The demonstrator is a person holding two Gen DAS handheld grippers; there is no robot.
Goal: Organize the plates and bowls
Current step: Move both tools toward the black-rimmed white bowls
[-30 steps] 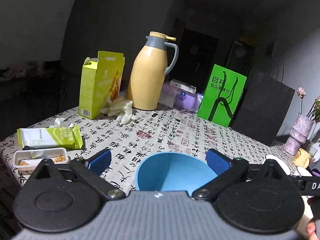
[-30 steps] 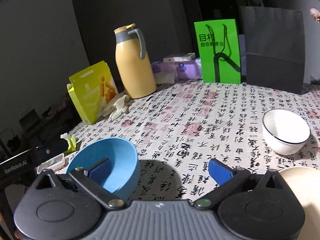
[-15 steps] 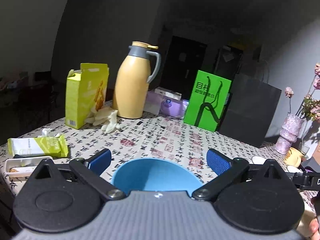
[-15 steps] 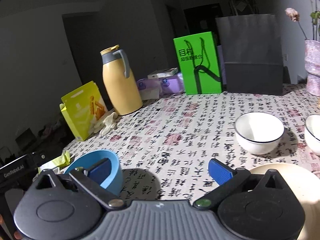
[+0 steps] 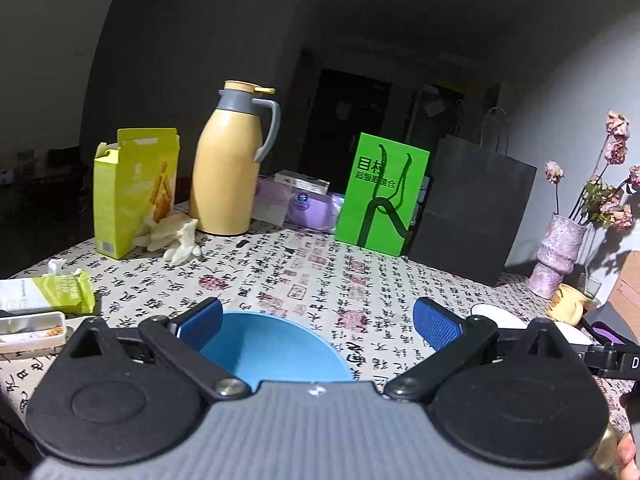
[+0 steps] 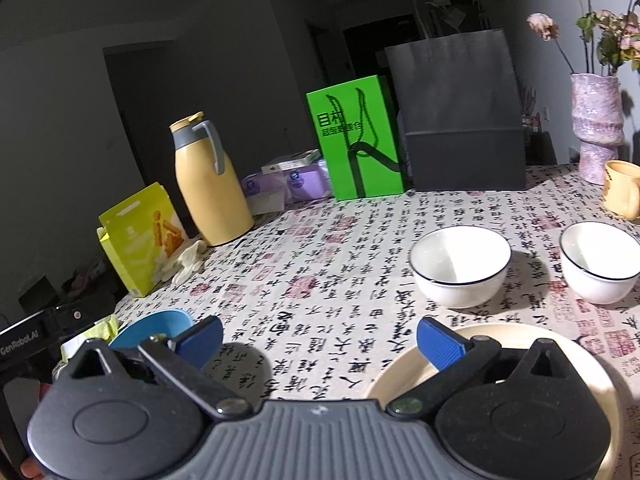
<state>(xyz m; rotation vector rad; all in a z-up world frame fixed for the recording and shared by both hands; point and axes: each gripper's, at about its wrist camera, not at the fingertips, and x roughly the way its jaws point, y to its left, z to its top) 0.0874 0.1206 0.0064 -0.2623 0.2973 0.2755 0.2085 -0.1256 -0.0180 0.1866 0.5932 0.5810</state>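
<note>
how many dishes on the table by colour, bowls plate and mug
white bowls: 2
blue bowl: 1
cream plate: 1
yellow mug: 1
total: 5

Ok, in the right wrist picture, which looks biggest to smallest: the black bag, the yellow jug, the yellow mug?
1. black bag
2. yellow jug
3. yellow mug, partly cut off at the edge

All three stand far back on the table, so the order seems fair.

Glossy white bowls point(image 6: 460, 266), matt blue bowl point(image 5: 276, 350)
</note>
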